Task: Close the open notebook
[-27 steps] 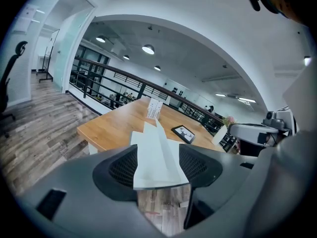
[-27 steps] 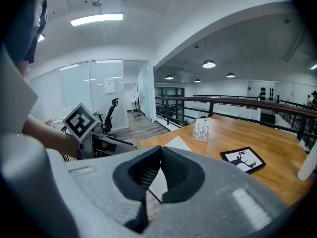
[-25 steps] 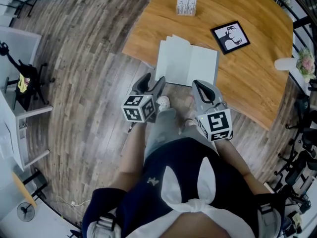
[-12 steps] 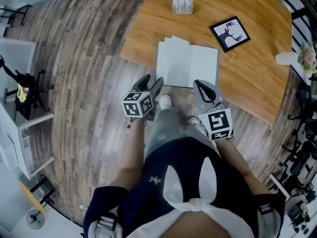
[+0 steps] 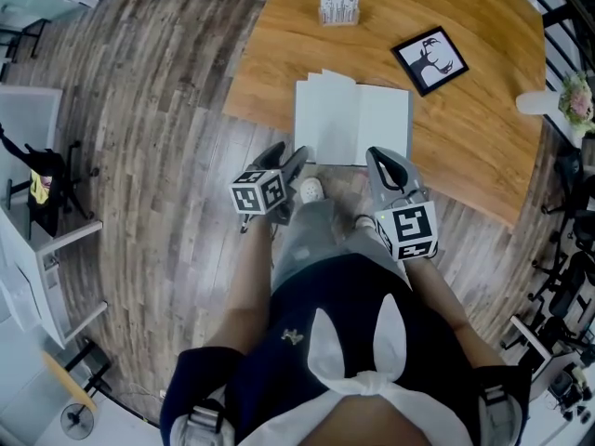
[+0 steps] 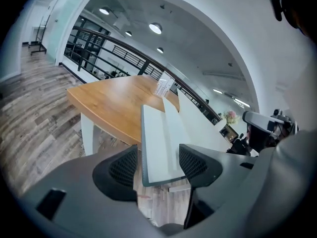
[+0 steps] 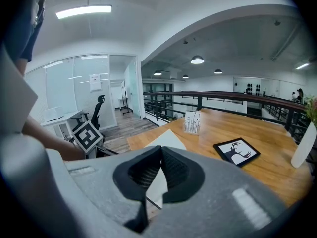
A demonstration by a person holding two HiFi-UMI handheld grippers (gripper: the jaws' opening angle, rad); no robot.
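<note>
The open notebook (image 5: 351,124) lies flat with white pages up, at the near edge of the wooden table (image 5: 465,147). A few pages on its left half stand slightly lifted. My left gripper (image 5: 286,154) hovers over the floor just short of the notebook's lower left corner. In the left gripper view this gripper (image 6: 157,157) is open, with the notebook (image 6: 156,133) seen through the gap. My right gripper (image 5: 378,156) is held just below the notebook's lower right edge. In the right gripper view it (image 7: 161,155) is shut on nothing, and the notebook (image 7: 166,139) shows beyond it.
A framed black-and-white deer picture (image 5: 429,60) lies on the table beyond the notebook, to its right. A small white card holder (image 5: 338,6) stands further back. A white vase with flowers (image 5: 558,100) is at the right edge. The person's legs and shoes (image 5: 308,190) are below the table edge.
The head view has shifted slightly. Both grippers stay just short of the table's near edge, the left a touch closer to the notebook.
</note>
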